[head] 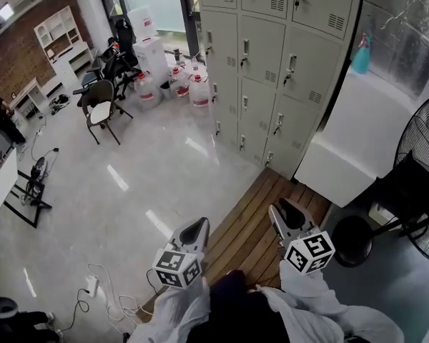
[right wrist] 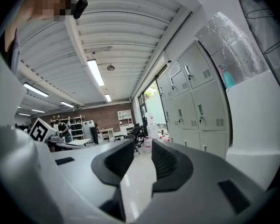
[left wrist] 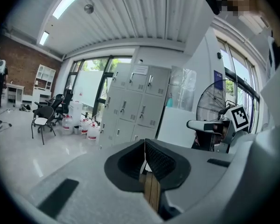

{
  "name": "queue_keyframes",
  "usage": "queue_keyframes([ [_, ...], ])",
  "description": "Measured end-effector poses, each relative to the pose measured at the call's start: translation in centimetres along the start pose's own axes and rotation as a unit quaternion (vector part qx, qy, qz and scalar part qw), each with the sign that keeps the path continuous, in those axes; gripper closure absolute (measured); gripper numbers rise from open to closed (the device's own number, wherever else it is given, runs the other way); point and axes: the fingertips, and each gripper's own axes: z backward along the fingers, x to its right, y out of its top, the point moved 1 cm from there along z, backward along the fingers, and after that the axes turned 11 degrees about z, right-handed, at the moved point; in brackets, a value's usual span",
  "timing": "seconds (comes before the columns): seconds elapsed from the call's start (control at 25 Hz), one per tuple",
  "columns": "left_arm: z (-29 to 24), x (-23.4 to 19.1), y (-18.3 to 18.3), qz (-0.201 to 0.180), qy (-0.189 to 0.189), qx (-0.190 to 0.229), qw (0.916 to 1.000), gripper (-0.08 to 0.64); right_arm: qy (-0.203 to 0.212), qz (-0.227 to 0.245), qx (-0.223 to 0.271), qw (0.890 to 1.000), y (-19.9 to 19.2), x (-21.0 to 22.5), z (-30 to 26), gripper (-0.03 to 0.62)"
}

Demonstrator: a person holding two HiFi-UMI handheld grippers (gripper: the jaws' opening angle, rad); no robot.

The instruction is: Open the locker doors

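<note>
I see grey lockers (head: 272, 63) ahead, every door in sight closed, with a wooden deck (head: 261, 220) running from their base toward me. My left tool (head: 195, 229) sits low at the deck's left edge and my right tool (head: 284, 213) over its planks. Both point toward the lockers and are well apart from them. Water jugs (head: 199, 90) stand just left of the lockers, and a chair (head: 100, 106) stands farther left on the glossy floor (head: 150, 170). To the right, a teal bottle (head: 362, 54) stands on a white counter (head: 357, 134), and a black fan (head: 425, 170) fills the edge. Cables (head: 107, 299) trail near my left sleeve (head: 175, 313).
</note>
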Motion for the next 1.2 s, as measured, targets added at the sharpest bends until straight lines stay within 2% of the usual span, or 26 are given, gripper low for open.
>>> queue_keyframes([
  [0.44,-3.5,-2.3,2.3,-0.005,-0.021,-0.01,0.9997,0.551,-0.027,-0.018,-0.001,0.999,-0.1,1.6,-3.2,0.486],
  [0.68,-7.1,-2.7,2.6,-0.005,-0.023,-0.015,0.9996,0.551,-0.033,-0.029,0.003,0.999,-0.6,4.6,-5.2,0.486],
  [0.88,-12.2,-2.5,3.7,0.003,-0.014,-0.014,0.9998,0.551,-0.028,-0.037,-0.001,0.999,-0.8,9.1,-7.3,0.486],
  [1.2,-22.6,0.1,7.4,-0.005,-0.021,0.004,0.9998,0.551,-0.038,-0.001,0.019,0.999,1.8,19.6,-11.2,0.486],
])
